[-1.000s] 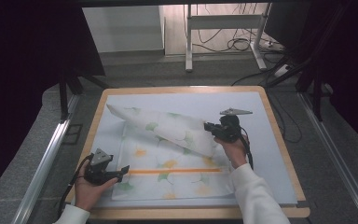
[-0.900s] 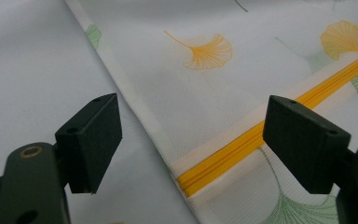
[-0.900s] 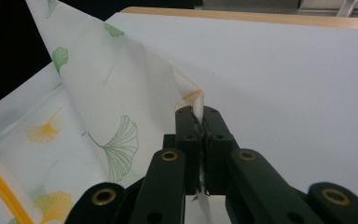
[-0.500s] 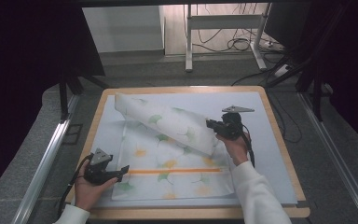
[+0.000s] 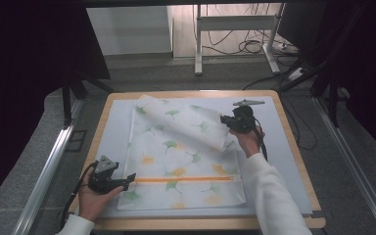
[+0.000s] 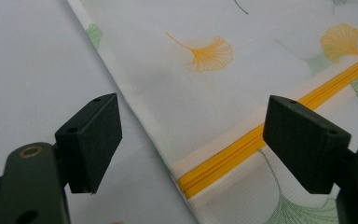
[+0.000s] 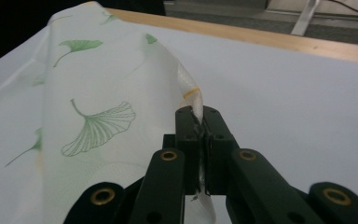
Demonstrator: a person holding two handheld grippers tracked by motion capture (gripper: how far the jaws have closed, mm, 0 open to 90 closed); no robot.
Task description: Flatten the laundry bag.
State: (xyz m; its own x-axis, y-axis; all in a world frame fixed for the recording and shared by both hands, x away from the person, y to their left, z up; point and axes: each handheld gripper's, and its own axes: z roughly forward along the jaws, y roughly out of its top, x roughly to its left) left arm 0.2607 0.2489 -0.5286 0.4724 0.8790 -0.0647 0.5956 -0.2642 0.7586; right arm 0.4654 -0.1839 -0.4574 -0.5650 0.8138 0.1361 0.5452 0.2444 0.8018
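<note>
A white cloth bag (image 5: pixel 176 161) printed with green and orange ginkgo leaves lies on the pale blue mat (image 5: pixel 274 161). An orange zipper (image 5: pixel 186 179) runs across it near the front. My right gripper (image 5: pixel 225 121) is shut on the bag's far right corner and holds it off the mat, so a folded flap (image 5: pixel 186 125) slants across the bag. In the right gripper view the jaws (image 7: pixel 201 121) pinch that thin edge of cloth (image 7: pixel 98 107). My left gripper (image 5: pixel 129 180) is open at the bag's left edge. Its jaws (image 6: pixel 191 144) straddle the zipper end (image 6: pixel 223 161) just above the cloth.
The mat covers a table with a wooden rim (image 5: pixel 293 142). A metal rail (image 5: pixel 54 156) runs along the left side. Beyond the far edge stand a stand's legs (image 5: pixel 198 54) and loose cables (image 5: pixel 254 46) on the floor.
My right gripper has drawn the held corner a little farther away, and the flap's far end has swung toward the table's back. The left gripper has stayed put, open.
</note>
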